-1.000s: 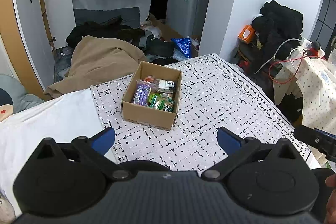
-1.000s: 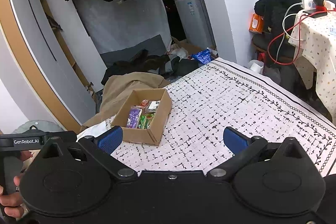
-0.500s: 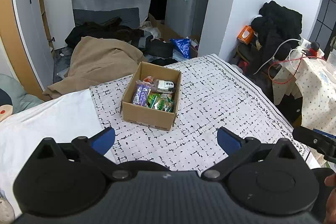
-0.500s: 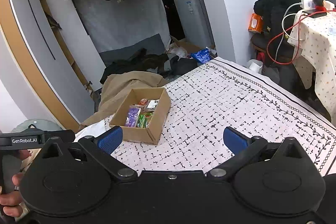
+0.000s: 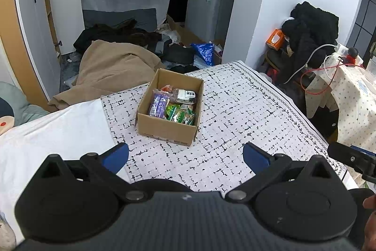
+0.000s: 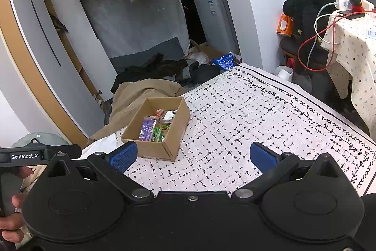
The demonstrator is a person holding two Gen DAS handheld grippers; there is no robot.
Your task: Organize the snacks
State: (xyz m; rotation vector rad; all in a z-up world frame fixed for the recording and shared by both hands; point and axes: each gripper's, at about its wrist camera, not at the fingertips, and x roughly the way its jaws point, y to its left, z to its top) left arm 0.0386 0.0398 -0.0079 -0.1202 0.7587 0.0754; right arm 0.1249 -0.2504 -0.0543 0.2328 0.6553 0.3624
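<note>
Both the left gripper (image 5: 185,158) and the right gripper (image 6: 192,155) hang spread wide and empty above the near patterned cloth (image 5: 235,114), apparently because the snack packets (image 5: 174,106) already sit together inside the cardboard box (image 5: 164,131) farther off.

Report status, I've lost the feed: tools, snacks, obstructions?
Left tool and right tool open, empty. Snack packets in cardboard box on patterned cloth. Path clear.

The cardboard box (image 6: 162,131) sits slightly lower and leftward in the right wrist view.
</note>
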